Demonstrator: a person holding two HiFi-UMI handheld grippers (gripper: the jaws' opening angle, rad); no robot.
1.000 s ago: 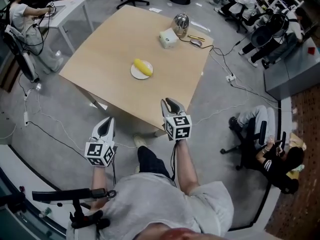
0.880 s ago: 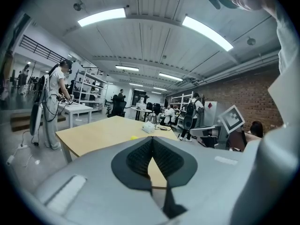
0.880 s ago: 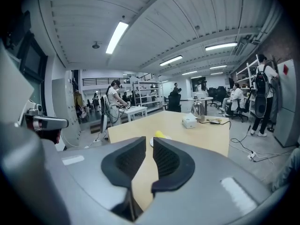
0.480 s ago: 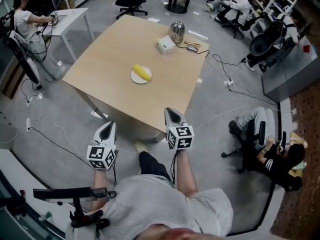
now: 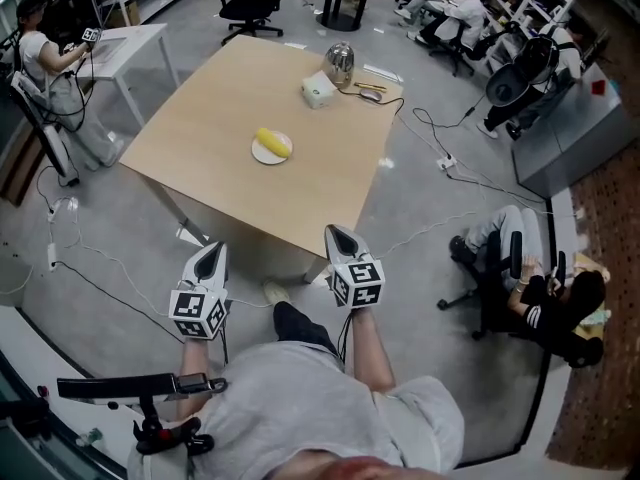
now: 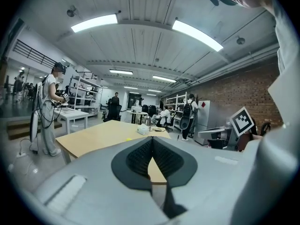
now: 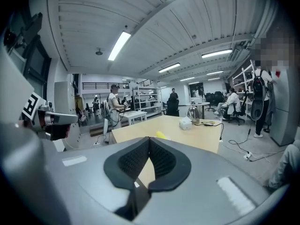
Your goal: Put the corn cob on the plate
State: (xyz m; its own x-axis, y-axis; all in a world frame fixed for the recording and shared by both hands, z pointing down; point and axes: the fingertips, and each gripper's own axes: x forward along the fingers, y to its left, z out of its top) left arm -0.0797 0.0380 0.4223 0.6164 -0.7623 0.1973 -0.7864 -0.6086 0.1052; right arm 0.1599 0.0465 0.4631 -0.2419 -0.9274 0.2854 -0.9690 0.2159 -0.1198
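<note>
Corn cob (image 5: 275,141) sits on the plate (image 5: 258,155), job looks done.
I've backed off the bench (image 5: 215,108); my right tool (image 5: 338,238) just closed empty, left tool (image 5: 212,253) closed empty too.

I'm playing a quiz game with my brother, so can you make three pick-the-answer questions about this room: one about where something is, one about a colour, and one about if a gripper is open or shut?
1. Where is the corn cob?
A) on the plate
B) on the floor
C) on a chair

2. What colour is the corn cob?
A) green
B) yellow
C) purple

3. How are the right gripper's jaws?
A) wide open
B) shut on the corn cob
C) shut, with nothing between them

1 A: the head view shows it lying on the white plate.
2 B: it looks bright yellow.
3 C: the right gripper view shows its jaws meeting, nothing between.
</note>
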